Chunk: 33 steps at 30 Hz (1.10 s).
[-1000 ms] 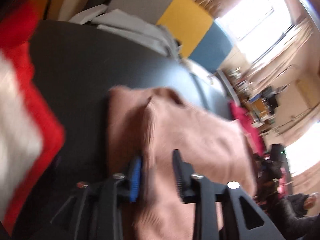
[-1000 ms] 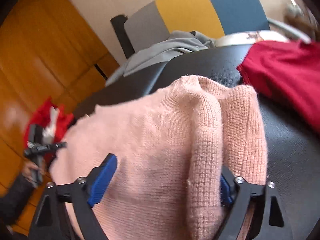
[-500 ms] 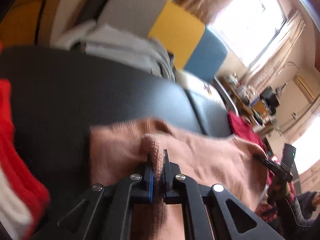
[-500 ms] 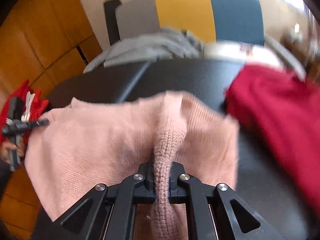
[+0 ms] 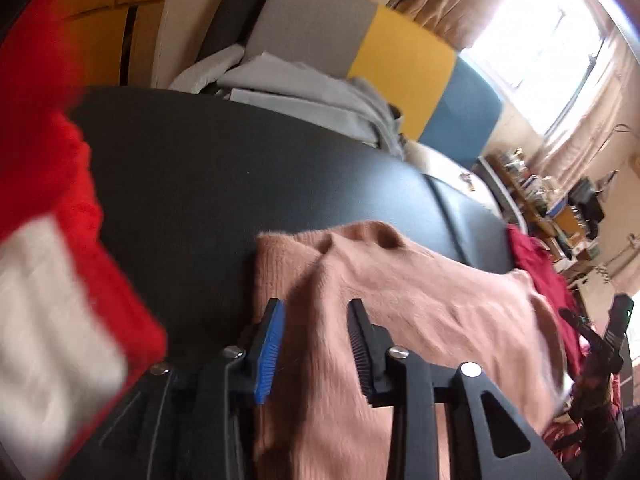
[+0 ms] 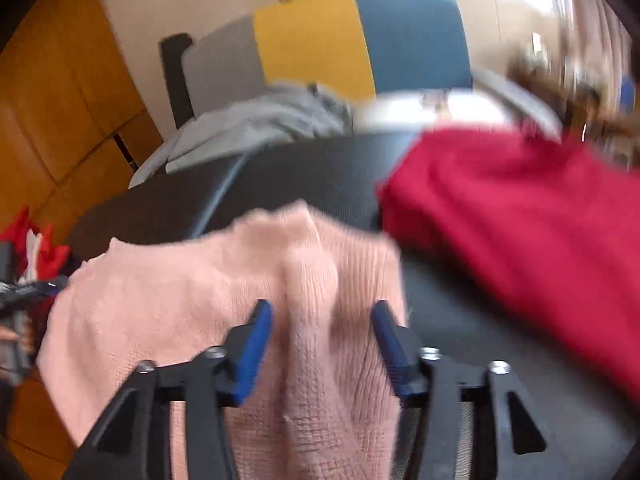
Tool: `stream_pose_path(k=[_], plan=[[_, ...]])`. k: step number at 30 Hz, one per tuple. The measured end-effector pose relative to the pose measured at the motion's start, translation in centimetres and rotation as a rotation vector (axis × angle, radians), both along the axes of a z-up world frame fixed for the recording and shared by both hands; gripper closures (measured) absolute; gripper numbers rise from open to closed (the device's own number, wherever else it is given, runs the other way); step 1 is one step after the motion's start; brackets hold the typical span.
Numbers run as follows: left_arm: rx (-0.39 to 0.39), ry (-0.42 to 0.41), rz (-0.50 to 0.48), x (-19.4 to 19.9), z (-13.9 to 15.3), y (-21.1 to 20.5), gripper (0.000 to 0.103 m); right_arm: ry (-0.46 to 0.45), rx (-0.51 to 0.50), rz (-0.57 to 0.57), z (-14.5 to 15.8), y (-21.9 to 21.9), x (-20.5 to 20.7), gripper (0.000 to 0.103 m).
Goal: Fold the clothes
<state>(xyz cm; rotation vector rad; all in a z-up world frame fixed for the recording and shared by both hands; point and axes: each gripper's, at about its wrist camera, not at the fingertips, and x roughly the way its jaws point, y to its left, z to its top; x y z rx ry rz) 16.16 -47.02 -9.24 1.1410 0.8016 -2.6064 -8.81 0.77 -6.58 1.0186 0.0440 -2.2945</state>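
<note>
A pink knitted sweater [image 5: 420, 300] lies folded on the black table [image 5: 224, 176]. My left gripper [image 5: 316, 308] stands open over its left edge, with a raised ridge of knit between the fingers but not pinched. In the right wrist view the same pink sweater [image 6: 192, 292] fills the foreground. My right gripper [image 6: 322, 308] is open too, its blue-padded fingers either side of a bunched fold near the sweater's right edge. The sweater's near part is hidden under both grippers.
A red and white garment [image 5: 52, 280] lies at the left of the table. A dark red garment [image 6: 520, 216] lies at the right. Grey clothes [image 5: 304, 96] are piled at the far edge, before a grey, yellow and blue panel [image 5: 400, 64]. The other gripper [image 5: 600, 340] shows at far right.
Both grippers were shut on folds of the pink sweater half a second ago; both have now opened and let the knit go. The sweater rests on the table.
</note>
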Motion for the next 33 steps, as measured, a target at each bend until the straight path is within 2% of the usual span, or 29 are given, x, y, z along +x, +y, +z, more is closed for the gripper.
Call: stream_pose_path(k=[3, 7, 8, 13, 16, 18, 19, 21, 22, 23, 25, 26, 29, 32, 33], plan=[[0.041, 0.043, 0.000, 3.0, 0.1, 0.3, 0.063, 0.049, -0.056, 0.131, 1.7, -2.2, 2.0, 0.020], [0.123, 0.069, -0.007, 6.4, -1.3, 1.2, 0.051, 0.082, 0.015, 0.278, 0.7, -6.7, 4.9, 0.019], [0.138, 0.072, -0.004, 7.4, -1.7, 1.3, 0.049, 0.084, 0.025, 0.294, 0.2, -7.7, 5.1, 0.019], [0.190, 0.063, -0.054, 7.7, -3.0, 1.7, 0.049, 0.067, -0.001, 0.328, -0.7, -10.9, 5.0, 0.019], [0.220, 0.058, -0.085, 7.9, -3.8, 2.0, 0.049, 0.035, 0.021, 0.319, -2.5, -11.9, 3.9, 0.013], [0.241, 0.054, -0.105, 8.0, -4.3, 2.2, 0.052, -0.019, 0.031, 0.307, -4.2, -11.9, 2.7, 0.007], [0.251, 0.052, -0.115, 8.1, -4.5, 2.3, 0.054, -0.041, 0.002, 0.311, -4.5, -11.5, 2.4, 0.007], [0.271, 0.049, -0.136, 8.2, -5.0, 2.5, 0.058, -0.072, -0.068, 0.325, -4.3, -10.7, 2.0, 0.000], [0.282, 0.047, -0.146, 8.3, -5.3, 2.6, 0.063, -0.087, -0.100, 0.329, -4.3, -10.3, 1.8, 0.000], [0.274, 0.034, -0.141, 8.7, -5.4, 2.5, 0.080, -0.097, -0.124, 0.329, -4.3, -10.1, 1.6, 0.000], [0.258, 0.009, -0.129, 9.5, -5.5, 2.3, 0.088, -0.107, -0.144, 0.328, -4.4, -9.9, 1.5, 0.000], [0.250, -0.004, -0.124, 9.9, -5.6, 2.3, 0.095, -0.105, -0.144, 0.326, -4.4, -10.0, 1.5, 0.000], [0.287, -0.002, -0.070, 12.2, -6.6, 1.9, 0.097, -0.082, -0.112, 0.322, -4.4, -10.4, 2.1, 0.000], [0.302, 0.014, -0.051, 12.5, -6.8, 2.1, 0.097, -0.056, -0.057, 0.322, -4.4, -11.2, 2.4, 0.000], [0.286, 0.006, -0.052, 12.4, -6.4, 2.3, 0.097, -0.047, -0.037, 0.321, -4.4, -11.5, 2.5, 0.000]])
